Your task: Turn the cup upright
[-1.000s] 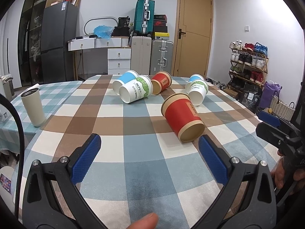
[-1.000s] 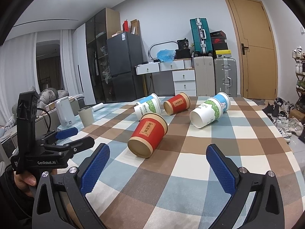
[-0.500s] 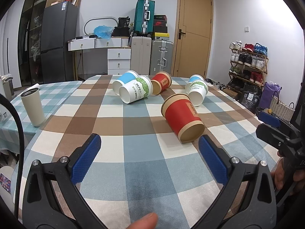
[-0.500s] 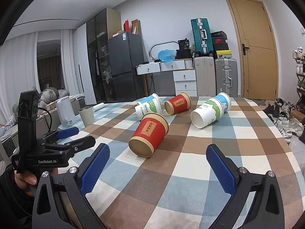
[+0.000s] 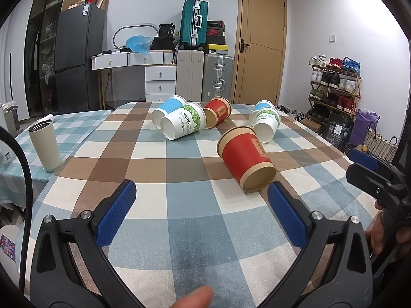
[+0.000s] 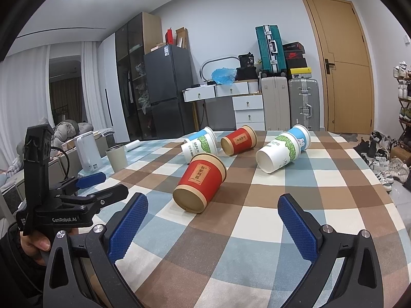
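Observation:
Several paper cups lie on their sides on the checked tablecloth point(image 5: 179, 205). The nearest is a red cup point(image 5: 245, 157), its base towards me; it also shows in the right wrist view point(image 6: 200, 181). Behind it lie a white and green cup point(image 5: 183, 125), a blue cup point(image 5: 167, 109), a second red cup point(image 5: 217, 111) and a white and green cup nested with a blue one point(image 5: 265, 123). My left gripper point(image 5: 201, 215) is open and empty, short of the red cup. My right gripper point(image 6: 213, 231) is open and empty, also short of it.
A beige tumbler point(image 5: 45, 145) stands upright at the table's left edge. A white kettle point(image 6: 88, 152) stands on a side table to the left. Fridge, drawers, suitcases and a door are beyond the table; a shoe rack point(image 5: 334, 84) is at the right.
Both grippers have edged slightly nearer the cups. Nothing has been touched, and the jaws remain open.

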### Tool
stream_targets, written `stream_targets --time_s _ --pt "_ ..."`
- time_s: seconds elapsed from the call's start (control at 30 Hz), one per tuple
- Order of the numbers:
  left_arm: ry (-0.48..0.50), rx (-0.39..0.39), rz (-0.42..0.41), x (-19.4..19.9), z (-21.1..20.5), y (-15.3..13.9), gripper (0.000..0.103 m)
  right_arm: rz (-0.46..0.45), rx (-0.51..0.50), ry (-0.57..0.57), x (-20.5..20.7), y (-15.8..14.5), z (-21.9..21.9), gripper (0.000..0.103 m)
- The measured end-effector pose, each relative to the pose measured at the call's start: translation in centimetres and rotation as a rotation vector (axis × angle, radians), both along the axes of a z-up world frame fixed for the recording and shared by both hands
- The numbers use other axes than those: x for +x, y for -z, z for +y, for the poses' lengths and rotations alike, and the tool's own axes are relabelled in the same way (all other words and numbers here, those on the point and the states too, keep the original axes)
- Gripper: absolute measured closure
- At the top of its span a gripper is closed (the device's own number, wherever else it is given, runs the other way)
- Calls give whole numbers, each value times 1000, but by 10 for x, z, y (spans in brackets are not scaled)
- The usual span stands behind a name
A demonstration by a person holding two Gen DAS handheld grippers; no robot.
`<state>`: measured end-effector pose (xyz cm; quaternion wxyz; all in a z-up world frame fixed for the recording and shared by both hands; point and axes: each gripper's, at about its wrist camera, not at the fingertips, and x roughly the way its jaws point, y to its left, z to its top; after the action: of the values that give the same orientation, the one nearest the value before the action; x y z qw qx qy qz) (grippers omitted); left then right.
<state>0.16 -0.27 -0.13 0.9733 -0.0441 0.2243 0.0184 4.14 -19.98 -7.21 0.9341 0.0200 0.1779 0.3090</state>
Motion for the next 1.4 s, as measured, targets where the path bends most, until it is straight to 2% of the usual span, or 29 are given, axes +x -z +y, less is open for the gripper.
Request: stream_targets --time_s 0.57,0.83,1.03,1.17,1.4 --pt "-5 4 -1 0 0 -2 1 3 7 7 2 -1 -1 0" --pt "6 3 33 10 -11 -4 1 37 9 51 9 -1 -6 0" --pt "10 -40 68 30 -18 -12 1 43 -13 77 10 -2 -11 0" --pt "-22 -24 102 52 -26 -13 1 24 -40 118 11 -4 -16 0" --pt "-12 -47 172 92 -35 -6 1 40 -17 145 18 -5 -23 0"
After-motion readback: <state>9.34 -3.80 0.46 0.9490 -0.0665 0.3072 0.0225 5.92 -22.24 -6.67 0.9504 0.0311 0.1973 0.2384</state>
